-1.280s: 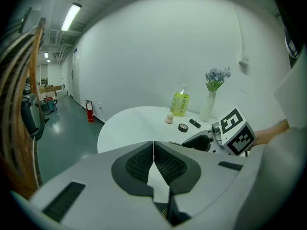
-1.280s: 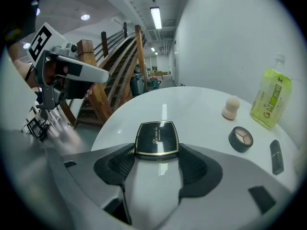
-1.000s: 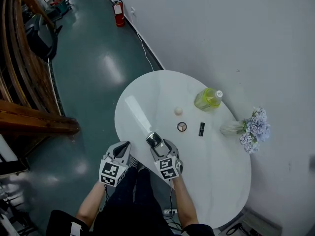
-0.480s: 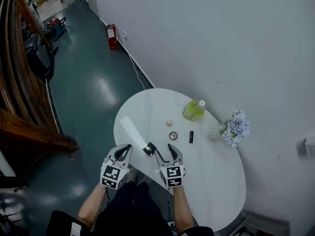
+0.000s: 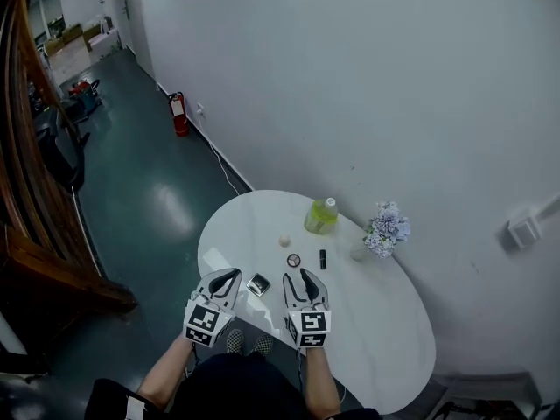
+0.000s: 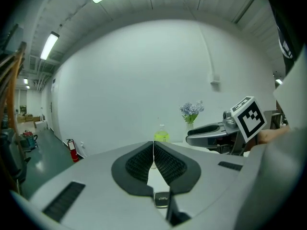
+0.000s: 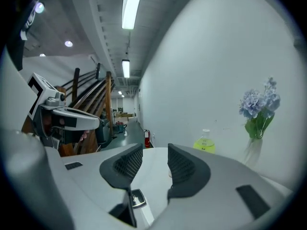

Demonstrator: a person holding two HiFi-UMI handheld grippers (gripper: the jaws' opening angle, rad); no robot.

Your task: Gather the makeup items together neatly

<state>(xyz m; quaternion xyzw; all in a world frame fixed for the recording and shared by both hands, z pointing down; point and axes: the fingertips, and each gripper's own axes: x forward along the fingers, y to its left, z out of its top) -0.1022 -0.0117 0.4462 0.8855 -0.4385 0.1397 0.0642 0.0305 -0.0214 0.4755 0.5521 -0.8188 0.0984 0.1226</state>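
Head view | bottle (image 5: 321,216) holds yellow-green liquid (capped) | left gripper (image 5: 229,275) fingers closed, empty | right gripper (image 5: 297,276) fingers closing, empty

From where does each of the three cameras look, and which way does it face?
Head view: on the person's head, looking steeply down at the white table; both forearms, left claw and right claw show.
Left gripper view: rides the left claw, looks along its shut jaws toward the green bottle; right claw shows at right.
Right gripper view: rides the right claw, looks along its closing jaws, nothing between them, toward the wall; left claw at left.
Both gripper views share the green bottle and flowers.
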